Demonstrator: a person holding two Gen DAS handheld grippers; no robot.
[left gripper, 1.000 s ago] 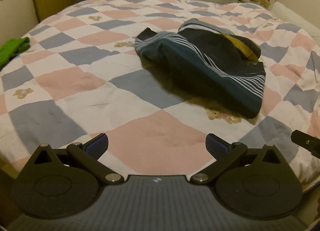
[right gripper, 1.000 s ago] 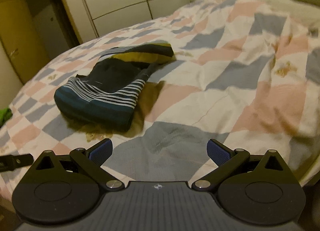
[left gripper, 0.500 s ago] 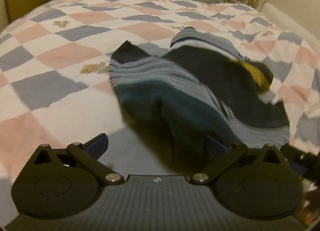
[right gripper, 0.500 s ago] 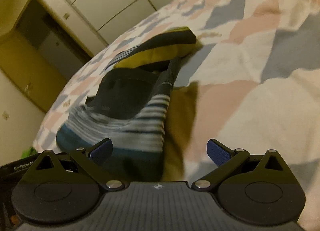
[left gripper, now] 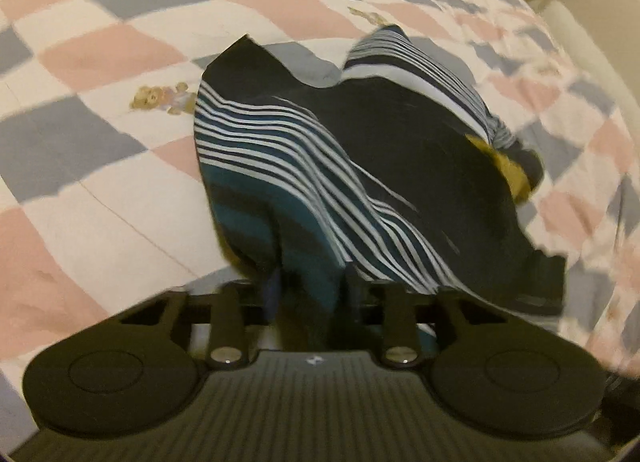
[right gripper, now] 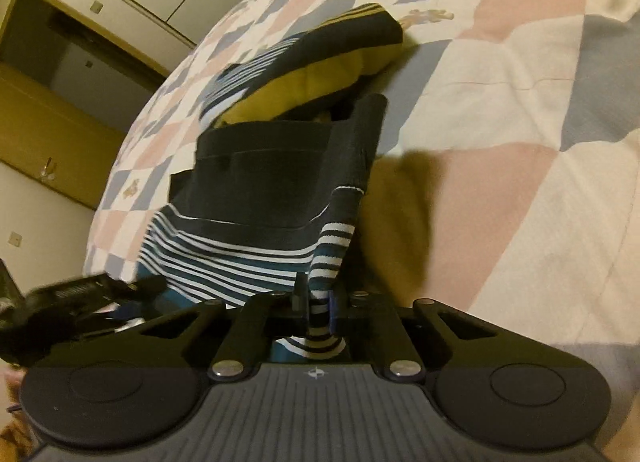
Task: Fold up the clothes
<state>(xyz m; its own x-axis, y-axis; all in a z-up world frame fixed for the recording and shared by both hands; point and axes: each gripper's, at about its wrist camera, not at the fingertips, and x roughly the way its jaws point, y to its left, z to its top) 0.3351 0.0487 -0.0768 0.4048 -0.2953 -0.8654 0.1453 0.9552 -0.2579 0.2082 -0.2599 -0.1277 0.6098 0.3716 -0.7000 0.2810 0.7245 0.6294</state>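
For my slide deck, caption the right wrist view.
Right gripper shut on the striped teal-and-navy fabric garment's edge, lying crumpled on the checked pink-and-grey quilt.

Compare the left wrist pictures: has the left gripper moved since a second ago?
Yes. The left gripper has advanced over the checked quilt to the striped garment, and its jaws have just been closing on the near teal hem.

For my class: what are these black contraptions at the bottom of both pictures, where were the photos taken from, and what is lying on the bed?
Each picture comes from a camera mounted on a hand-held two-finger gripper, looking forward along its fingers; a person holds one in each hand. On the checked quilt lies a crumpled striped garment, dark with teal, white and mustard parts. The left gripper has just closed on its teal edge. The right gripper, seen in the other picture, has just closed on a striped edge. Both pinch cloth, ready for folding.
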